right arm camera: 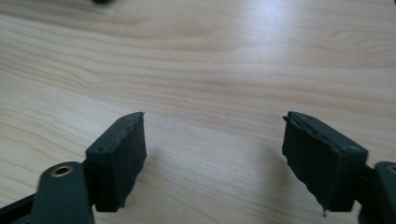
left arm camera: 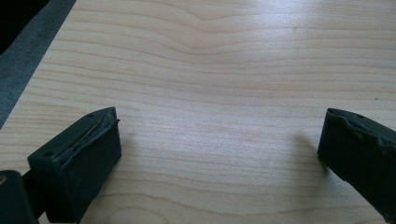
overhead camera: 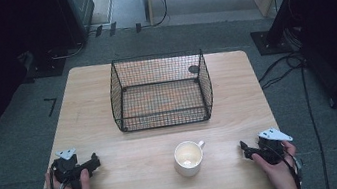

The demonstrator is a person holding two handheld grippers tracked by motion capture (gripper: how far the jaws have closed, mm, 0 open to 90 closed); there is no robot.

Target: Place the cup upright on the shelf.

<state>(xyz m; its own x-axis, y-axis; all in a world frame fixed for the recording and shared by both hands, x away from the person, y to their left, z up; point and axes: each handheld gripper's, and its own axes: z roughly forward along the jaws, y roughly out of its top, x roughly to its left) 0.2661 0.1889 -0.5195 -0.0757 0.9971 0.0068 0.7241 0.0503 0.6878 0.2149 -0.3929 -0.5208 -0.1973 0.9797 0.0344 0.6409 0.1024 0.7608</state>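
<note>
A white mug [overhead camera: 188, 157] stands upright near the front middle of the wooden table [overhead camera: 111, 133], its handle turned to the far right. Behind it, at the table's centre, sits a black wire basket [overhead camera: 161, 91], nothing in it. My left gripper [overhead camera: 96, 162] rests low at the front left in a person's hand, well left of the mug. Its jaws stand wide apart over bare wood [left arm camera: 219, 135]. My right gripper [overhead camera: 243, 150] rests at the front right, pointing toward the mug from a short way off. It is open too, with just table between the fingers [right arm camera: 212, 140].
A small dark round mark [overhead camera: 193, 69] lies on the table behind the basket's right corner. Grey carpet surrounds the table, with cables [overhead camera: 283, 64] and a black stand foot [overhead camera: 270, 41] at the right and dark equipment at the left rear.
</note>
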